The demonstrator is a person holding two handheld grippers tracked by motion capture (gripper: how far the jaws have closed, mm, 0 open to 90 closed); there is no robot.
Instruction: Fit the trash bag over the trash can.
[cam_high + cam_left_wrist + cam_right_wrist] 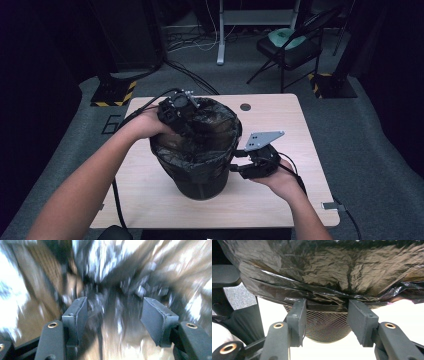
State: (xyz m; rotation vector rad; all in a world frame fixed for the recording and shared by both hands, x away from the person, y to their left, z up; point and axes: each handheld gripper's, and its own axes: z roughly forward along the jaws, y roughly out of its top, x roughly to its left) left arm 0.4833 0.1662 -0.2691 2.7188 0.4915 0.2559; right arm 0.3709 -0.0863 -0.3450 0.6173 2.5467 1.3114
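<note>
Two tools work one bin (202, 170), a mesh basket standing upright mid-worktop (280, 115) with a black liner (210, 130) folded over its rim. The left tool (182, 117) dips inside the mouth at the far-left rim, jaws spread. The right tool (239, 161) sits just beside the right wall, jaws spread under the liner's overhanging hem (324, 296), nearest to it.

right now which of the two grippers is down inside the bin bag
The left gripper: it reaches over the far-left rim into the black bag. The right gripper sits outside, at the bag's turned-down edge on the bin's right side.
</note>
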